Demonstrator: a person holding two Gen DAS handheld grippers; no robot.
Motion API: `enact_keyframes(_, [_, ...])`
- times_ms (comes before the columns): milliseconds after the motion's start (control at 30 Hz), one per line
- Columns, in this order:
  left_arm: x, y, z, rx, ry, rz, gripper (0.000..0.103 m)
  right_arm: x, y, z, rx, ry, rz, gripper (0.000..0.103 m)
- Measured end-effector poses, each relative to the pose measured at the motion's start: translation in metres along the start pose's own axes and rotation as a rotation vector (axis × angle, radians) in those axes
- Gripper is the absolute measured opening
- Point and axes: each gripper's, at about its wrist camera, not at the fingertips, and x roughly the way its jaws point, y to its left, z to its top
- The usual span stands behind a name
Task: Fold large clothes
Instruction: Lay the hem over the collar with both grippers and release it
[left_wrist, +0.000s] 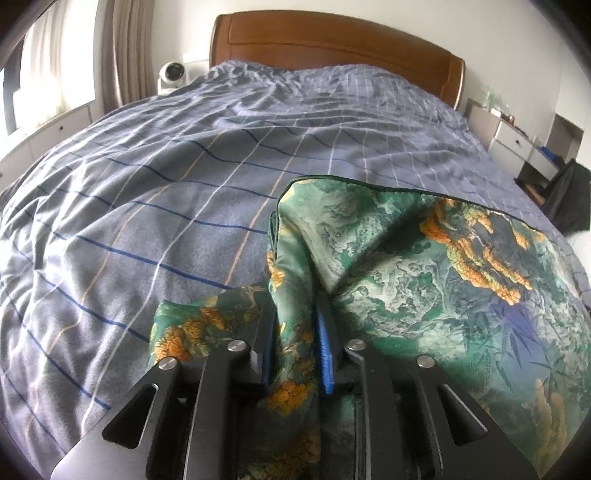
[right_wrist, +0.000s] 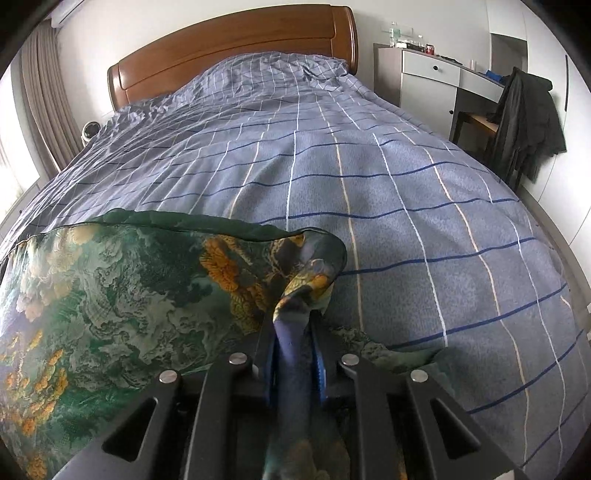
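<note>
— Both tongs are low over the bed, and each has cloth between its jaws. Our left tongs (left_wrist: 295, 325) stand a little apart with a bunched corner of the garment (left_wrist: 424, 280) running up through the gap; the blue pad (left_wrist: 325, 354) on one side is bare beside the cloth, so we cannot tell whether that corner is pinched or only resting there.

— And the right?

— Our right tongs (right_wrist: 291, 343) are narrower. A twisted rope of the same fabric (right_wrist: 110, 288) fills the slot and the pads sit against it, so we read that as a grip on the garment.

— Where is the piece lying?

— On the checked blanket (left_wrist: 129, 206), near the foot end, between our two tongs. Its far edge makes one long dark-trimmed line across, and in the left view another layer peeks out beneath it, by the tongs. We judge that one fold has been laid down.

— So what's left?

— Quite a bit, we think. The corners are scrunched rather than flat, the top surface ripples, and the bundle is wide. It likely wants smoothing and at least another fold before it counts as done. The headboard (right_wrist: 221, 48) end of the bed offers room for that.
</note>
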Motion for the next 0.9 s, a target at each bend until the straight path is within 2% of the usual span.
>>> enact_keyframes(33, [-0.003,0.0,0.002,-0.002,0.009,0.011,0.036,0.0,0.0,0.0,0.0,-0.002,-0.001,0.02])
enact_keyframes(67, [-0.006,0.001,0.005,-0.005,0.016,0.021,0.054,-0.002,0.0,0.001,0.001,-0.002,-0.003,0.02])
enact_keyframes(100, [-0.013,0.002,0.009,-0.013,0.026,0.032,0.066,-0.004,-0.001,0.002,0.002,0.001,-0.002,0.021])
enact_keyframes(133, [-0.019,0.004,0.012,-0.021,0.029,0.027,0.085,-0.004,-0.002,0.003,0.003,0.009,-0.002,0.022])
enact_keyframes(167, [-0.026,0.006,0.014,-0.029,0.026,0.014,0.091,-0.006,-0.003,0.006,0.006,0.023,-0.003,0.022])
enact_keyframes(200, [-0.041,0.008,0.018,-0.038,0.012,-0.005,0.091,-0.008,-0.004,0.01,0.013,0.042,-0.003,0.027])
enact_keyframes(267, [-0.062,0.006,0.025,-0.035,-0.015,-0.02,0.091,-0.013,-0.01,0.019,0.029,0.074,-0.009,0.049])
enact_keyframes(300, [-0.068,0.004,0.027,-0.03,-0.026,-0.024,0.091,-0.018,-0.014,0.024,0.044,0.079,-0.011,0.08])
enact_keyframes(333, [-0.078,-0.001,0.032,-0.016,-0.048,-0.036,0.093,-0.026,-0.019,0.029,0.063,0.072,-0.002,0.094])
enact_keyframes(433, [-0.085,-0.021,0.05,0.021,-0.077,-0.08,0.097,-0.063,-0.025,0.045,0.074,-0.024,0.004,0.094])
enact_keyframes(533, [-0.065,-0.044,0.065,0.054,-0.063,-0.115,0.098,-0.089,-0.009,0.056,0.005,-0.08,0.032,0.094])
enact_keyframes(600, [-0.039,-0.054,0.07,0.084,-0.021,-0.113,0.098,-0.089,0.006,0.055,-0.047,-0.069,0.076,0.094])
enact_keyframes(667, [-0.008,-0.054,0.071,0.087,0.03,-0.064,0.097,-0.076,0.025,0.045,-0.111,-0.02,0.105,0.094])
enact_keyframes(733, [0.017,-0.042,0.067,0.053,0.072,-0.003,0.096,-0.053,0.035,0.03,-0.15,0.033,0.075,0.094])
enact_keyframes(767, [0.028,-0.03,0.065,0.015,0.095,0.0,0.096,-0.04,0.034,0.022,-0.146,0.057,0.047,0.094])
enact_keyframes(800, [0.033,-0.022,0.062,-0.016,0.11,-0.007,0.096,-0.032,0.028,0.016,-0.114,0.054,0.05,0.094])
enact_keyframes(900, [0.05,0.007,0.05,-0.163,0.15,-0.103,0.097,-0.024,0.009,0.01,-0.003,0.019,0.094,0.095])
